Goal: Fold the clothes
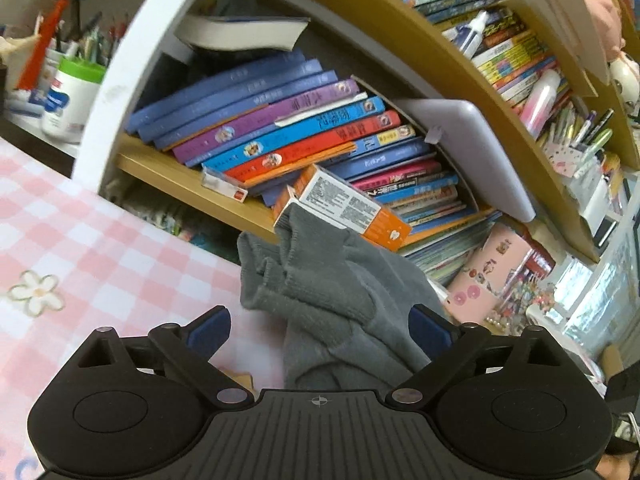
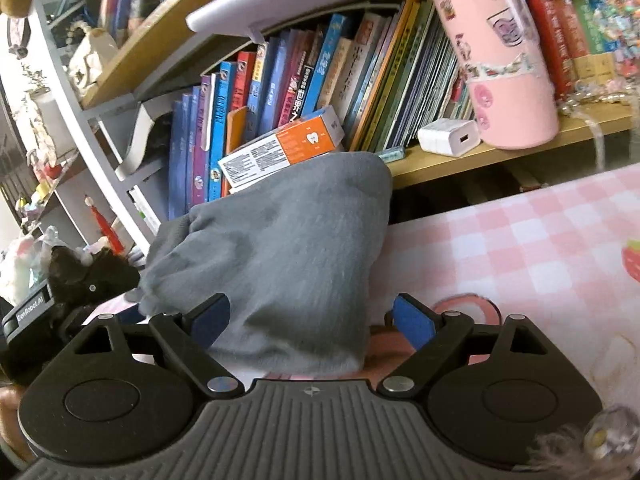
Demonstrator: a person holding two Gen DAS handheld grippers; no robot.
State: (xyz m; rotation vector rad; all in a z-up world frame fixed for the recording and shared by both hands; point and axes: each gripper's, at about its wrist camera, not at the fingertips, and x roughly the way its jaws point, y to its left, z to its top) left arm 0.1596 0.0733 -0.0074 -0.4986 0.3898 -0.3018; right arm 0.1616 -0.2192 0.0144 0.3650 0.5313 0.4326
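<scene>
Both your left gripper (image 1: 320,330) and right gripper (image 2: 312,322) gape, clamping nothing; the bunched grey garment (image 2: 280,256) may slump against the orange box (image 2: 280,148).

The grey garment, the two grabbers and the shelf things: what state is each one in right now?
Grey garment: bunched in a heap on the pink checked cloth, not flat.
Left gripper: open, garment between its jaws.
Right gripper: open, garment between its jaws.
Orange box: lying tilted against the books.
Pink cup: upright on shelf.
</scene>
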